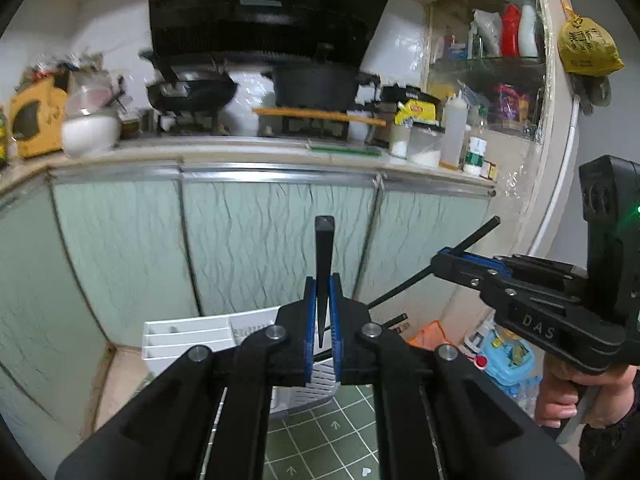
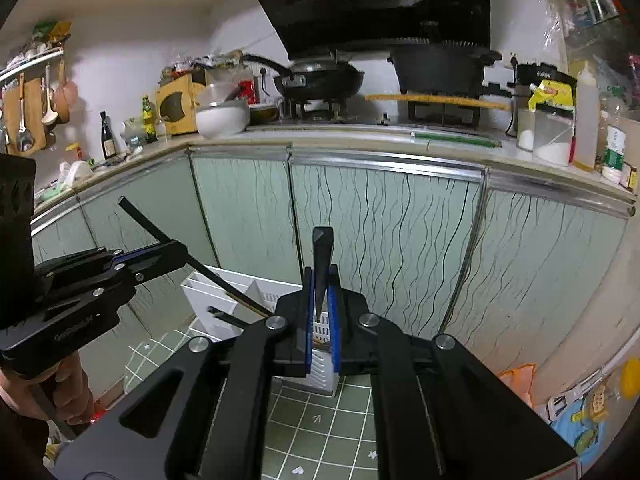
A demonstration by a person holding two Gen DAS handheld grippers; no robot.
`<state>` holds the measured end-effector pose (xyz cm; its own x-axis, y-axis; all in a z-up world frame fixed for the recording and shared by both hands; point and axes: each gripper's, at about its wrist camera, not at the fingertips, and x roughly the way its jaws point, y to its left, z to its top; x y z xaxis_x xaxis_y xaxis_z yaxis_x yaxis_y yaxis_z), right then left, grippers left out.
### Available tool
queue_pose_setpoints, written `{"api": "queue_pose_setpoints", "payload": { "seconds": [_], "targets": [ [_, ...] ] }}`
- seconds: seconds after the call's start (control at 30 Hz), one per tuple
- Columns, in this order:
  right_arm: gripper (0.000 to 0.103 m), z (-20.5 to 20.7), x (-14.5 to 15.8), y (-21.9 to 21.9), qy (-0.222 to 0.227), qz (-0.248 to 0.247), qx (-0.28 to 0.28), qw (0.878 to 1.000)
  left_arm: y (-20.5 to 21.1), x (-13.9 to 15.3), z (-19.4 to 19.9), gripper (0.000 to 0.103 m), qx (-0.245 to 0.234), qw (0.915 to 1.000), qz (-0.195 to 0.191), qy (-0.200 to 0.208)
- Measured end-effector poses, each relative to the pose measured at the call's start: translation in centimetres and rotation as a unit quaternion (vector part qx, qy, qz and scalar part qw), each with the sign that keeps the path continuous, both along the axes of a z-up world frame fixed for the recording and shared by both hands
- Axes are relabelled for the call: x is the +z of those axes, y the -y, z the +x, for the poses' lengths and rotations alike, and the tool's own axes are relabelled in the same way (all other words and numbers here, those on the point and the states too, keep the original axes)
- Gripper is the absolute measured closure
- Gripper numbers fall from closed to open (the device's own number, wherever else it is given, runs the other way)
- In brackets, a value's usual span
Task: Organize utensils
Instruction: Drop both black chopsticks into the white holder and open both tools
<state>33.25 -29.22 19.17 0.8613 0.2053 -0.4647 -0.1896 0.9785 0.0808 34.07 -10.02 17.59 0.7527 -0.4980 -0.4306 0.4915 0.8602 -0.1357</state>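
My left gripper (image 1: 323, 280) is shut on a black chopstick (image 1: 324, 248) that stands upright between its blue pads. My right gripper (image 1: 438, 264) comes in from the right, shut on a second black chopstick (image 1: 472, 240) that slants across it. The right wrist view shows the right gripper (image 2: 322, 280) shut on its upright chopstick (image 2: 322, 256). There the left gripper (image 2: 180, 250) holds its slanted chopstick (image 2: 144, 220). A white compartmented utensil holder (image 1: 188, 336) (image 2: 216, 292) stands on the floor below and beyond both grippers. A dark stick end (image 2: 218, 314) pokes out near it.
Pale green cabinet doors (image 1: 248, 240) rise behind the holder. The countertop (image 2: 360, 136) above carries a stove, pans, a white bowl and jars. Green floor tiles (image 2: 320, 420) lie underneath. Bags and a blue toy (image 1: 508, 364) crowd the right corner. A hand (image 1: 560, 396) grips the right handle.
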Motion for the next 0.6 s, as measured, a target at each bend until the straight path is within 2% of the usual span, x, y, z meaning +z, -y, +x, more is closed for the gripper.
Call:
{"api": "queue_pose_setpoints", "payload": {
  "seconds": [0.27,0.3,0.33,0.4,0.43,0.47,0.53,0.57,0.6],
  "targets": [
    [0.097,4.2,-3.6,0.8,-0.054,0.017,0.006,0.998,1.0,-3.6,3.6,0.096,-0.001,0.9996,0.021,-0.016],
    [0.097,4.8,-4.0,0.7,-0.064,0.015,0.008,0.998,1.1,-3.9,3.9,0.095,-0.003,0.9996,0.022,-0.016],
    [0.095,5.2,-4.4,0.7,-0.072,0.012,0.006,0.997,1.2,-4.2,4.3,0.086,-0.006,0.9996,0.024,-0.014],
    [0.067,5.7,-5.0,0.7,-0.072,0.002,-0.009,0.997,1.1,-4.6,4.5,0.004,0.024,0.9991,0.035,-0.007],
    [0.042,5.7,-5.1,0.9,-0.069,0.002,-0.016,0.998,0.6,-4.6,4.2,0.005,0.041,0.9985,0.033,0.010],
    [0.029,5.4,-5.0,1.3,-0.056,0.005,-0.028,0.998,0.2,-4.5,3.8,0.005,0.047,0.9982,0.030,0.020],
    [0.025,4.6,-4.9,1.9,-0.039,0.007,-0.039,0.998,-0.3,-4.4,3.6,0.005,0.054,0.9980,0.030,0.014],
    [0.016,4.1,-4.8,2.3,-0.036,0.008,-0.044,0.998,-0.6,-4.4,3.4,0.005,0.058,0.9977,0.031,0.014],
    [0.011,3.8,-4.7,2.6,-0.032,0.008,-0.048,0.998,-0.9,-4.3,3.1,0.005,0.061,0.9975,0.033,0.015]
  ]
}}
